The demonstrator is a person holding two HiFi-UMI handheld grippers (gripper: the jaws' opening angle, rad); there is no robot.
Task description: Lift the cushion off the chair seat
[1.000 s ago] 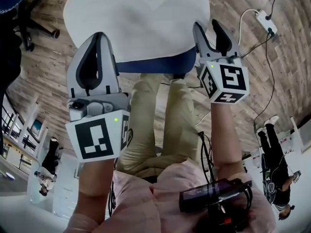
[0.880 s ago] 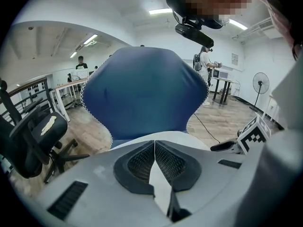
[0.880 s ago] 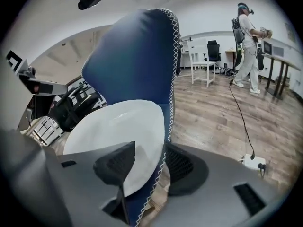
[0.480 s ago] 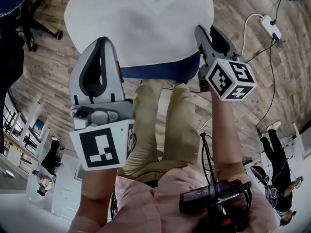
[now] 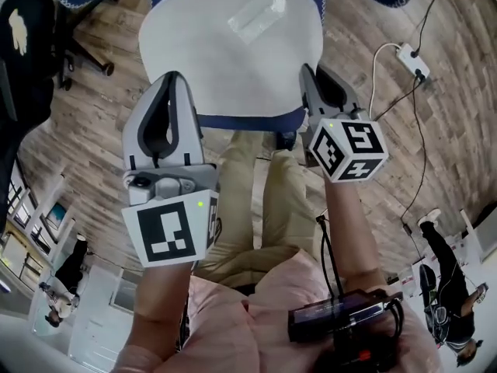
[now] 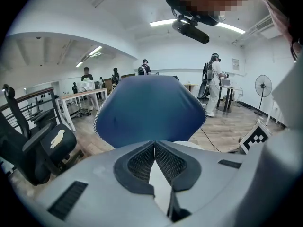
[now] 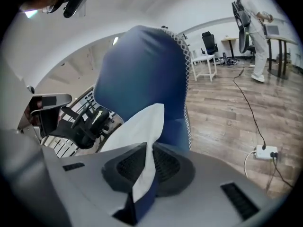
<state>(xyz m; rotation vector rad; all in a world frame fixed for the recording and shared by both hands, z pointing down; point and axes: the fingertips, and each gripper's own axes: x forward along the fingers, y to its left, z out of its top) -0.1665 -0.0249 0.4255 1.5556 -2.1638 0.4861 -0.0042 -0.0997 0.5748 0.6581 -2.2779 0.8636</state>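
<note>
The cushion, white on top with a blue underside, spreads out ahead of me in the head view. Both grippers hold its near edge. My left gripper is shut on the near-left edge, and white fabric shows pinched between its pads. At the near-right corner my right gripper is shut too, with white and blue fabric squeezed in its jaws. Behind the cushion rises the chair's blue backrest, also seen in the right gripper view. The seat under the cushion is hidden.
A black office chair stands at the left on the wood floor. A white power strip with cables lies to the right. The person's legs are just below the cushion. People, desks and a fan stand further back.
Both grippers stay shut on the cushion. In the head view the cushion sits lower and the blue backrest has come into sight at the top. The right gripper has shifted left and down.
</note>
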